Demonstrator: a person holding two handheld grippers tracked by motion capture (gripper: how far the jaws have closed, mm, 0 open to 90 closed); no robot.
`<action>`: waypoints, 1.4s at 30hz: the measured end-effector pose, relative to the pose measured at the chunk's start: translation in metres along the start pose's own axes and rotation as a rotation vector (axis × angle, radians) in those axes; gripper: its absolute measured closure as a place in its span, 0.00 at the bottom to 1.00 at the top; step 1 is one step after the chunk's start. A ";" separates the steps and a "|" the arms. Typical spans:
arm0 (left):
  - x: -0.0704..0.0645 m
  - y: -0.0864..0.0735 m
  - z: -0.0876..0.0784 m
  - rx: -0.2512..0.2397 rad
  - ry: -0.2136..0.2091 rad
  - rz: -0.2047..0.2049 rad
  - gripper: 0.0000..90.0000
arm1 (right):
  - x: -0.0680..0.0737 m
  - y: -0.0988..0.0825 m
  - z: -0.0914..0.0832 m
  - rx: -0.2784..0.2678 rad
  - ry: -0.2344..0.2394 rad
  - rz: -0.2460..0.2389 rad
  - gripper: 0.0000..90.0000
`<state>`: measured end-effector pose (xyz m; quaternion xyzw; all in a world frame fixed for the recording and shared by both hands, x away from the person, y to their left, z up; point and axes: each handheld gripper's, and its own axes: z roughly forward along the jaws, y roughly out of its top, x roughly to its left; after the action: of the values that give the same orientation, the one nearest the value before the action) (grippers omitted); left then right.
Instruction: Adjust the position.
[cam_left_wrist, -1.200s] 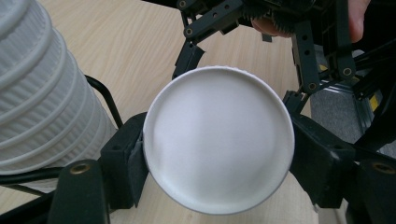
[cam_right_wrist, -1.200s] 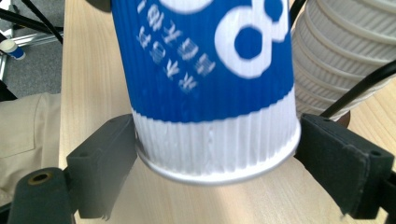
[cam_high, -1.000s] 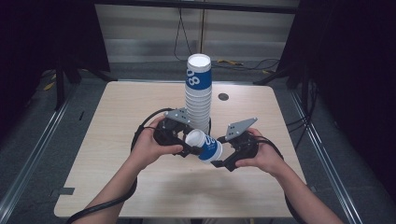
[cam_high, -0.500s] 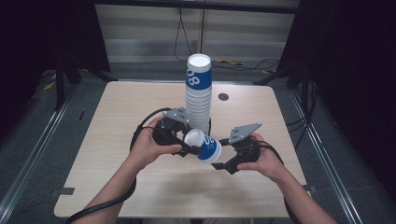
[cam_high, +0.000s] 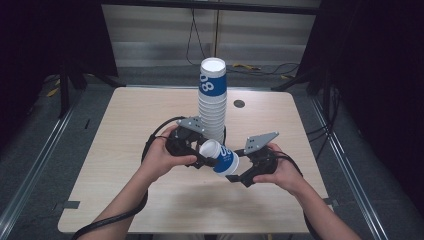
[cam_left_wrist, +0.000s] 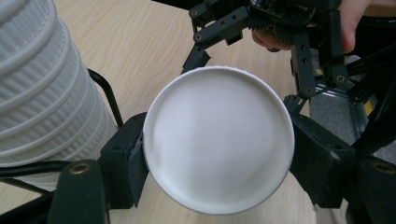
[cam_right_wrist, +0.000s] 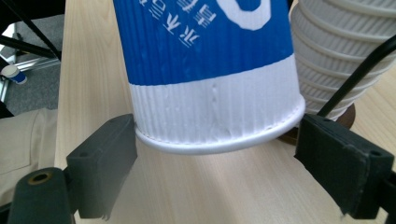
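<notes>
A blue and white paper cup (cam_high: 223, 158) lies on its side in the air above the table, between my two grippers. My left gripper (cam_high: 206, 153) is shut on its narrow base end; the left gripper view shows the round white bottom (cam_left_wrist: 218, 140) squeezed between both jaws. My right gripper (cam_high: 235, 166) is at the wide mouth end, and in the right gripper view the cup's rolled rim (cam_right_wrist: 219, 144) touches both pads. A tall stack of upside-down cups (cam_high: 212, 102) stands just behind the left gripper, with its ribbed white rims (cam_left_wrist: 42, 84) close beside the left jaw.
The light wooden table (cam_high: 125, 125) has a small dark hole (cam_high: 239, 104) at the back, right of the stack. A black cable (cam_high: 160, 127) loops from the left gripper. Dark floor and rails surround the table.
My right gripper has sunk slightly toward the near edge. The cup and the left gripper stay where they were.
</notes>
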<state>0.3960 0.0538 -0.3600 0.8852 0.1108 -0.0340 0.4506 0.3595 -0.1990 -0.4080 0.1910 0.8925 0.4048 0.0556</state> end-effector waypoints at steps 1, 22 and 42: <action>0.000 0.000 0.000 -0.002 0.000 -0.001 0.31 | 0.000 0.000 0.001 0.002 -0.002 -0.005 0.13; -0.001 0.000 0.006 -0.005 -0.020 -0.008 0.31 | 0.000 0.006 0.007 0.023 0.016 -0.014 0.15; -0.003 0.005 0.004 -0.001 -0.013 0.011 0.31 | 0.001 0.006 0.007 -0.020 0.008 -0.042 0.14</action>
<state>0.3949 0.0472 -0.3579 0.8852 0.1031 -0.0370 0.4521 0.3623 -0.1900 -0.4086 0.1702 0.8925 0.4130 0.0625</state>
